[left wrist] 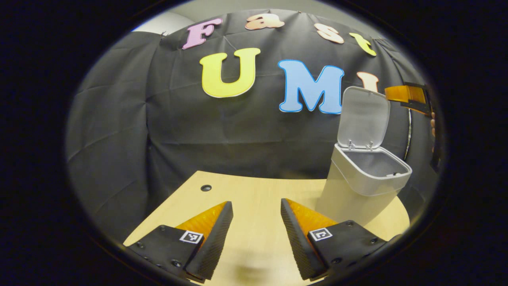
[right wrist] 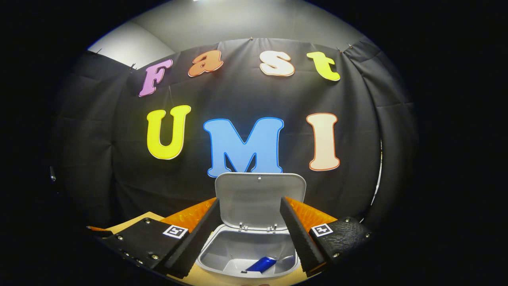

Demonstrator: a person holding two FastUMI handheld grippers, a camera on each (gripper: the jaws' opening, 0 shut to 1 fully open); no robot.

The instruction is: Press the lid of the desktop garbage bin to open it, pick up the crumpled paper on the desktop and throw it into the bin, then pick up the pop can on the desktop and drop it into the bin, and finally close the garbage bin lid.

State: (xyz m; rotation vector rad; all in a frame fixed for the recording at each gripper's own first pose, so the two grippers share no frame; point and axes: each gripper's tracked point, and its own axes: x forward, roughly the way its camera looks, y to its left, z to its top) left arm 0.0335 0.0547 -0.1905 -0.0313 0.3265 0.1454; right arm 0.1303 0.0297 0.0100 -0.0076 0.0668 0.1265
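Note:
The grey desktop bin [left wrist: 357, 186] stands on the right of the wooden table [left wrist: 254, 230], its lid [left wrist: 363, 117] raised upright. My left gripper [left wrist: 256, 203] hovers low over the table to the left of the bin, open with nothing between its fingers. The right gripper [left wrist: 408, 97] shows above and behind the lid, held by a hand. In the right gripper view, my right gripper [right wrist: 249, 200] is open just above the bin's mouth [right wrist: 248, 254], in front of the upright lid [right wrist: 260, 198]. A blue pop can [right wrist: 260, 264] lies on its side inside the bin.
A small round hole [left wrist: 206, 188] sits in the tabletop near its far left edge. The black cloth wall hangs close behind the table and the bin. The table's curved right edge runs just past the bin.

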